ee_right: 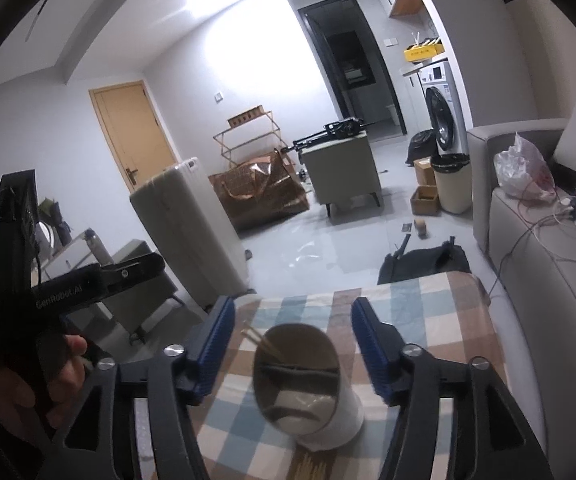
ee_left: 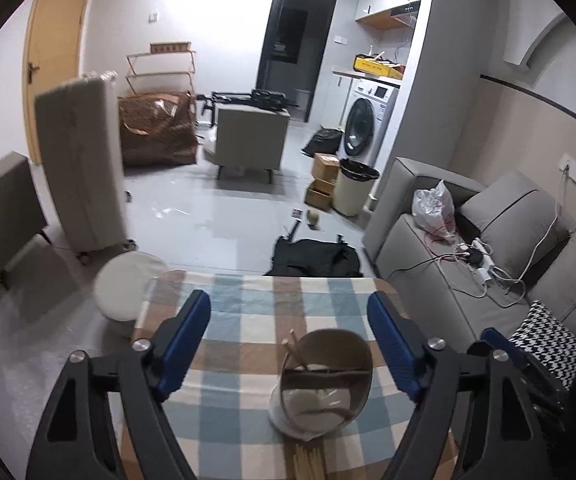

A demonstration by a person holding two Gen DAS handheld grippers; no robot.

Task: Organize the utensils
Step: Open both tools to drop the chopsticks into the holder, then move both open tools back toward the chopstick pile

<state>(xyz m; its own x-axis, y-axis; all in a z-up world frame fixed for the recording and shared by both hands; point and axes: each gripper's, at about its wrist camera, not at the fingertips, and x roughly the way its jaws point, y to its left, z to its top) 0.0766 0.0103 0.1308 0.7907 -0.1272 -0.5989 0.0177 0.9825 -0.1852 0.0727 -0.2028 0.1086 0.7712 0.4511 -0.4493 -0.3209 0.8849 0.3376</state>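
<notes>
Chopsticks [ee_left: 307, 462] lie bundled at the near edge of the table [ee_left: 248, 312], just in front of the holder [ee_left: 323, 380] — a white cylinder with a brown-lined mouth and a divider across it, tilted toward the cameras. A couple of sticks [ee_right: 262, 340] lean out of its back compartment, their tips over the rim at the left. The left claw [ee_left: 289, 340] is spread wide, its blue pads apart with nothing pressed between them; the holder sits low in the gap, touching neither pad. The right claw [ee_right: 292, 344] is likewise spread, the holder between its pads but clear of both. In the right wrist view a hand [ee_right: 28, 380] grips the black handle of the other tool at the far left. The table wears a checked cloth of blue, tan and cream. Past its far edge a black bag [ee_left: 315, 258] lies on the floor, and a round white stool [ee_left: 128, 284] stands by the left corner. A grey sofa [ee_left: 447, 280] runs along the right, carrying a plastic bag [ee_left: 435, 208] and tangled cables [ee_left: 483, 264]. Further off stand a pale suitcase [ee_left: 84, 160], a lined bin [ee_left: 355, 192] and — against the back wall — a washer [ee_left: 367, 120].
</notes>
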